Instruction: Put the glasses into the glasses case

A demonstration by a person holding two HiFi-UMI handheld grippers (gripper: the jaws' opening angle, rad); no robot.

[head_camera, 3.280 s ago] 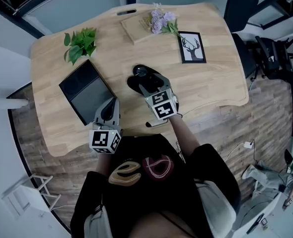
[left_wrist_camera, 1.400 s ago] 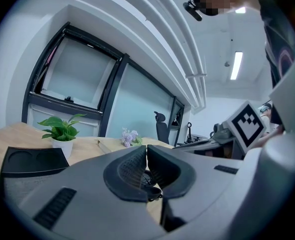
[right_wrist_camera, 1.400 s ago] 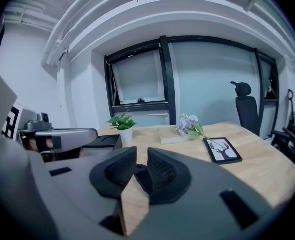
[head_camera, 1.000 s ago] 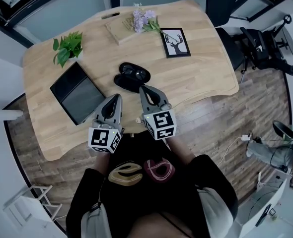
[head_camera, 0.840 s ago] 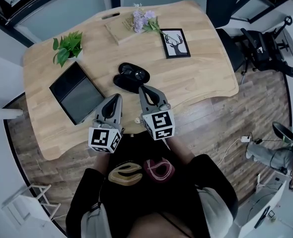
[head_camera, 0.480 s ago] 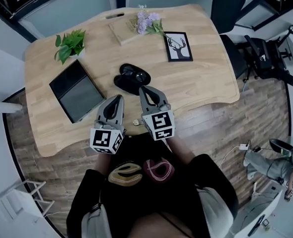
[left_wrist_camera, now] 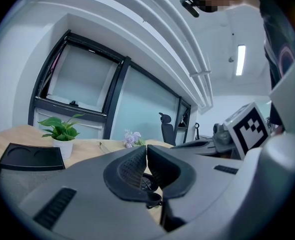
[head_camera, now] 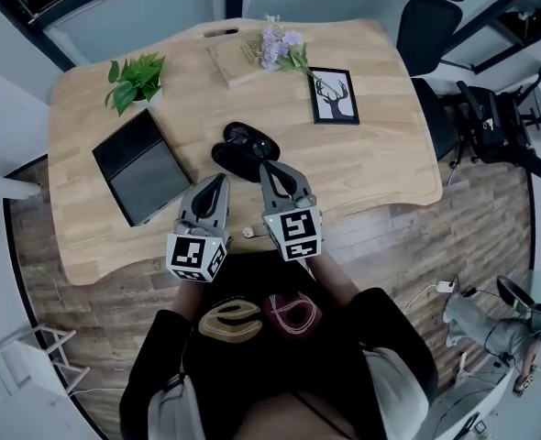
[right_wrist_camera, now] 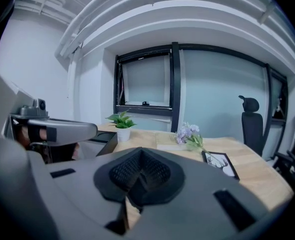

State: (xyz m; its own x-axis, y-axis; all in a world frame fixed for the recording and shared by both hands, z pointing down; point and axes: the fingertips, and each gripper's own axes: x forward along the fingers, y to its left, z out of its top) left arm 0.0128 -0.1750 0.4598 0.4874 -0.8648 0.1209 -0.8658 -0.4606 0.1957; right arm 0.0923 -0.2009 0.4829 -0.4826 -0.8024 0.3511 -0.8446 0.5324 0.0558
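The left gripper (head_camera: 217,181) and right gripper (head_camera: 270,167) were both clenched shut on nothing, side by side above the table's (head_camera: 380,172) near edge. Just beyond their tips lay the open black case (head_camera: 235,160), with the glasses (head_camera: 252,141) apparently inside. A tablet (head_camera: 142,165) lay to its left.

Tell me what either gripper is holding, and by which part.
Nothing. The left gripper and right gripper both have their jaws shut and empty; the glasses case lies ahead of them.
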